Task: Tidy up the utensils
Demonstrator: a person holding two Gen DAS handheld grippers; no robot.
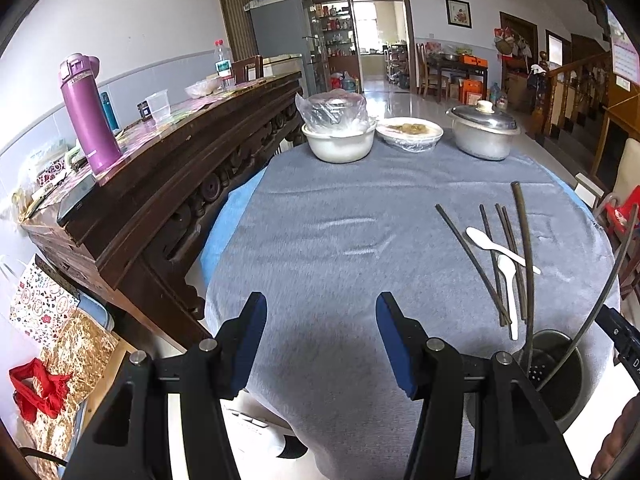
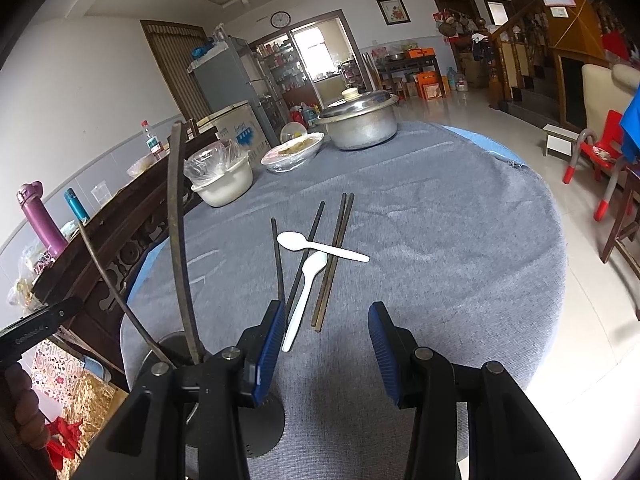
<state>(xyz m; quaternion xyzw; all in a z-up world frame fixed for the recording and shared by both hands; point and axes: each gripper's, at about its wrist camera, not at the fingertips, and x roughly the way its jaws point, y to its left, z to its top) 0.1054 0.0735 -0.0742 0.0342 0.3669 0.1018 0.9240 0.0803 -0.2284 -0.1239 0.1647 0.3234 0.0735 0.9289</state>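
Note:
Several dark chopsticks and two white plastic spoons lie crossed on the grey cloth; they also show at the right in the left wrist view. A dark metal utensil holder stands at the near edge with two chopsticks leaning in it. My left gripper is open and empty over bare cloth, left of the pile. My right gripper is open and empty, just short of the near spoon's handle.
A white bowl under plastic, a covered plate and a lidded metal pot stand at the table's far edge. A dark wooden sideboard with a purple flask stands left. A red chair stands right.

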